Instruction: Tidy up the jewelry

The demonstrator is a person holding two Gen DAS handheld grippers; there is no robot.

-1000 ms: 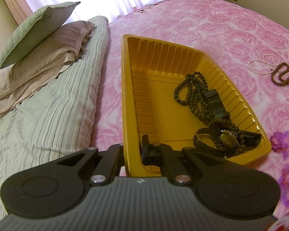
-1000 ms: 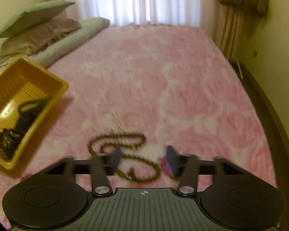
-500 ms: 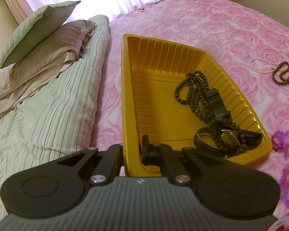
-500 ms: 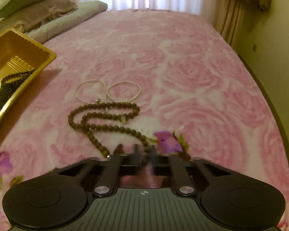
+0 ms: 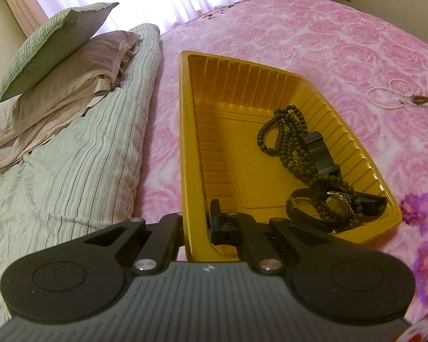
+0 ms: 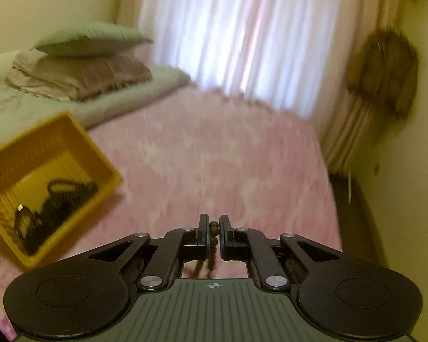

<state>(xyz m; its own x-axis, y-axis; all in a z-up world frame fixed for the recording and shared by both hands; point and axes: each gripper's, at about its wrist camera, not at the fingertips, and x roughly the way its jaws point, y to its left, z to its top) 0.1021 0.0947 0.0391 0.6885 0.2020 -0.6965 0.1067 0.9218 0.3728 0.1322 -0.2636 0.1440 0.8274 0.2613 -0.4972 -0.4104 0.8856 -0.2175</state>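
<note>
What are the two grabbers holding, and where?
The left gripper pinches the yellow tray by its near rim. The right gripper pinches the brown bead necklace by a few beads.

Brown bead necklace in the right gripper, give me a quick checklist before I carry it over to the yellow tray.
1. Right gripper shut on the brown bead necklace: ok, beads sit between the pads.
2. Whole strand clear of the bed: cannot tell, the rest hangs under the gripper out of sight.
3. Left gripper clamped on the yellow tray wall: ok.
4. Free room in the tray: ok, its left half is bare; dark beads and a wristwatch fill the right.
5. White pearl strand not dragged along: ok, it lies on the pink bedspread.
</note>
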